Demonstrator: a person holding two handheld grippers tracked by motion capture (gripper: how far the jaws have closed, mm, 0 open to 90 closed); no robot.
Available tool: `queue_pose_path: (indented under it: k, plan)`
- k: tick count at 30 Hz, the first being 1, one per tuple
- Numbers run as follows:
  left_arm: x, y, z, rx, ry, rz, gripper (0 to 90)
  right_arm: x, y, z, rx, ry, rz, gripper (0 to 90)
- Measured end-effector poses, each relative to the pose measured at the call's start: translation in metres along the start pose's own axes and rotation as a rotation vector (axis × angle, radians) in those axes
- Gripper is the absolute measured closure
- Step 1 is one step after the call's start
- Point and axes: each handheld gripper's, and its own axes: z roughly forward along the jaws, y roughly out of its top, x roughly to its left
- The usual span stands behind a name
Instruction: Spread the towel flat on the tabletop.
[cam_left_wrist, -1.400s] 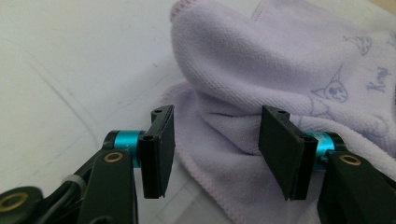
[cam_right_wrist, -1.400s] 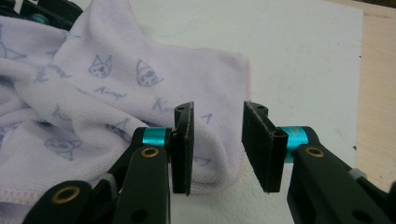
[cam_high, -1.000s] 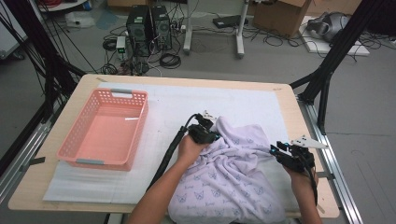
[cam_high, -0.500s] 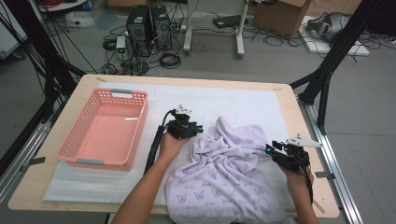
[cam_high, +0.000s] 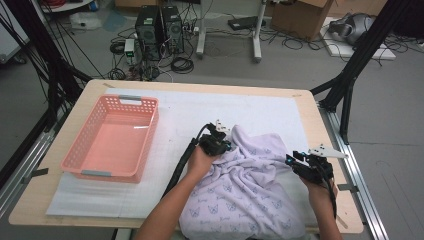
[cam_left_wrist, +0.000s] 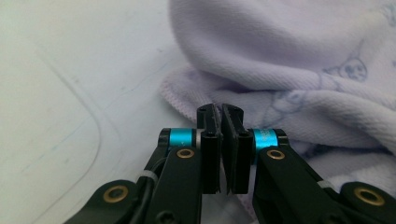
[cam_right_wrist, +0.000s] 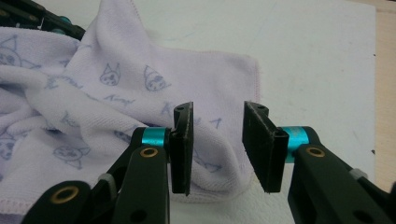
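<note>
Left gripper (cam_left_wrist: 220, 122) jaws closed at the lilac towel's (cam_high: 250, 195) edge, right gripper (cam_right_wrist: 217, 128) jaws open above a corner; towel bunched on the worktop (cam_high: 310, 120), so a thin pinch may slip.

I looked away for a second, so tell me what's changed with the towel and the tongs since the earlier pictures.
The left tongs swung out toward the basket, then came back to the towel and now sit shut at its far edge; whether they pinch cloth is unclear. The towel's far edge shifted slightly. The right tongs stayed open at the right side; the basket stayed put.
</note>
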Motion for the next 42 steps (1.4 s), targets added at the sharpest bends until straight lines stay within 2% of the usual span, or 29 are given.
queue_pose_path:
  k: [1,3,7,10,12,13,15,16,18,21,23,24,26,27,28,29,30,31,32,34,36,37,39,40,42]
  plan:
    - [0.006,0.000,-0.003,0.004,0.018,-0.009,86.4,0.000,0.000,0.000,0.000,0.002,0.000,63.2]
    - [0.019,-0.002,-0.014,-0.009,0.081,-0.030,86.4,0.001,0.000,0.000,0.002,0.004,0.003,63.2]
    - [0.055,-0.009,-0.044,-0.087,0.241,-0.127,86.4,0.001,0.001,0.003,0.002,0.007,0.005,63.2]
    - [0.078,-0.019,-0.061,-0.121,0.294,-0.193,86.3,0.002,0.003,0.010,0.016,0.013,0.005,63.2]
    - [0.085,-0.025,-0.067,-0.135,0.288,-0.211,85.0,0.002,0.005,0.017,0.024,0.014,-0.002,63.2]
    - [0.087,-0.028,-0.068,-0.147,0.273,-0.220,81.1,0.002,0.007,0.021,0.035,0.011,-0.010,63.2]
    - [0.088,-0.033,-0.069,-0.150,0.216,-0.266,61.8,-0.001,0.011,0.028,0.040,0.013,-0.001,62.7]
    - [0.086,-0.035,-0.069,-0.155,0.205,-0.267,55.8,-0.003,0.014,0.031,0.044,0.010,0.007,62.3]
    - [0.083,-0.042,-0.069,-0.166,0.159,-0.271,52.8,-0.009,0.021,0.039,0.045,0.005,0.022,60.8]
    - [0.079,-0.046,-0.060,-0.111,0.087,-0.263,44.3,-0.019,0.032,0.052,0.051,0.003,0.054,57.6]
    - [0.074,-0.044,-0.056,-0.111,0.063,-0.247,43.5,-0.023,0.038,0.062,0.072,-0.012,0.056,57.6]
    - [0.070,-0.043,-0.053,-0.115,0.064,-0.240,43.8,-0.026,0.041,0.067,0.080,-0.010,0.058,57.3]
    - [0.061,-0.041,-0.045,-0.093,0.077,-0.205,44.6,-0.028,0.046,0.077,0.095,-0.014,0.048,55.7]
    - [0.055,-0.040,-0.043,-0.077,0.122,-0.141,43.4,-0.028,0.047,0.083,0.105,-0.009,0.037,54.9]
    - [0.050,-0.039,-0.041,-0.058,0.175,-0.079,48.5,-0.028,0.048,0.088,0.115,-0.004,0.030,54.0]
    - [0.048,-0.039,-0.041,-0.061,0.189,-0.071,51.5,-0.027,0.049,0.093,0.123,-0.003,0.027,52.3]
    - [0.046,-0.038,-0.041,-0.062,0.185,-0.074,56.7,-0.027,0.049,0.098,0.130,-0.004,0.025,50.8]
    - [0.046,-0.038,-0.042,-0.062,0.156,-0.060,69.8,-0.026,0.049,0.102,0.127,0.000,0.023,49.9]
    - [0.045,-0.038,-0.042,-0.056,0.159,-0.047,83.5,-0.025,0.048,0.106,0.129,0.003,0.024,48.7]
    - [0.047,-0.037,-0.044,-0.048,0.154,-0.079,84.7,-0.024,0.047,0.114,0.146,0.020,0.020,45.6]
    - [0.056,-0.039,-0.052,-0.036,0.167,-0.118,85.0,-0.022,0.047,0.118,0.147,0.020,-0.004,45.1]
    - [0.061,-0.041,-0.057,-0.035,0.183,-0.119,85.0,-0.021,0.049,0.119,0.149,0.025,-0.020,49.6]
    - [0.070,-0.043,-0.068,-0.035,0.224,-0.118,85.0,-0.019,0.051,0.120,0.147,0.061,-0.055,71.5]
    - [0.076,-0.044,-0.074,-0.044,0.235,-0.136,85.0,-0.017,0.053,0.122,0.154,0.079,-0.068,80.1]
    - [0.083,-0.046,-0.081,-0.065,0.250,-0.167,84.9,-0.016,0.059,0.128,0.158,0.084,-0.097,83.4]
